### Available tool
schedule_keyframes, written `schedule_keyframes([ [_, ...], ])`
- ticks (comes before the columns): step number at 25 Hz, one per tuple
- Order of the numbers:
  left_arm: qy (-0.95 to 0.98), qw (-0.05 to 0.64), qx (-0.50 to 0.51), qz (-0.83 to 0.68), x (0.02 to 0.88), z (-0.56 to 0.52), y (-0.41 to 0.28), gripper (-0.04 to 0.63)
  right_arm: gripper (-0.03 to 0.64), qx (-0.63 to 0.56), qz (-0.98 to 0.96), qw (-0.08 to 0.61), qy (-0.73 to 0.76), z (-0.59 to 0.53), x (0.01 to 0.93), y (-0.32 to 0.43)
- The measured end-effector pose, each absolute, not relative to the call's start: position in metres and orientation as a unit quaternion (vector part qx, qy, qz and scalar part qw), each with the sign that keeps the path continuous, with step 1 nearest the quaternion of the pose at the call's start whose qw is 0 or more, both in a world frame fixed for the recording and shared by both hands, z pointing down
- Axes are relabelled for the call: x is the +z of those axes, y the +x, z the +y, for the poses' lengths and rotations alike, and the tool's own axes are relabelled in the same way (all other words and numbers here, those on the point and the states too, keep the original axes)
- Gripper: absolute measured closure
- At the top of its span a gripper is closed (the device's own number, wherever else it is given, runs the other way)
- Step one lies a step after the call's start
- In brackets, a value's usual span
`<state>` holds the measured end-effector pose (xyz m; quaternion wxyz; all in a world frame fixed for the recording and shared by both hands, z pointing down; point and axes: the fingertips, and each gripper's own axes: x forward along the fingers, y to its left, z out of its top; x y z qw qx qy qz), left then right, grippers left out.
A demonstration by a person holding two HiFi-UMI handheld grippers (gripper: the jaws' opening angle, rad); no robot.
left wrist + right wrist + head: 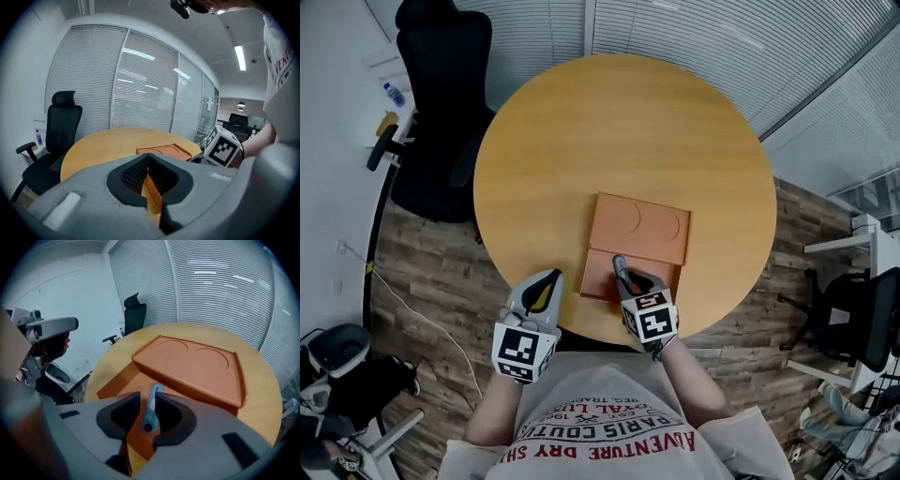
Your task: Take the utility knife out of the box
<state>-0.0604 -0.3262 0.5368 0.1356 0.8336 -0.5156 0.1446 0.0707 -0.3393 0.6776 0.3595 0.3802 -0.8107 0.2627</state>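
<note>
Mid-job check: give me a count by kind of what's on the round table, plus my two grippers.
Orange box, lid open: 1
Blue utility knife, lying in the box: 1
Grippers: 2 (left gripper, right gripper)
Total: 4

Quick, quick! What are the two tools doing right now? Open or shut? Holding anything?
Left tool: shut, holding nothing.
Right tool: open, with the slim blue utility knife between its jaws, not gripped.
</note>
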Motion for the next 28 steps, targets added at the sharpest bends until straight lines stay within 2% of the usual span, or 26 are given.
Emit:
schedule_keyframes([
  [13, 0.829, 0.16, 0.169, -0.508, 0.565, -0.335, -0.062, 0.584, 0.445, 0.279, -0.77, 0.457, 0.348, -0.345, 0.732, 0.07],
  [19, 0.826, 0.164, 0.168, -0.512, 0.567, -0.338, -0.076, 0.584, 0.463, 0.241, -0.764, 0.488, 0.346, -0.348, 0.735, 0.065],
  [28, 0.841, 0.153, 0.173, -0.489, 0.559, -0.339, -0.082, 0.584, 0.485, 0.243, -0.76, 0.49, 0.352, -0.345, 0.736, 0.066],
])
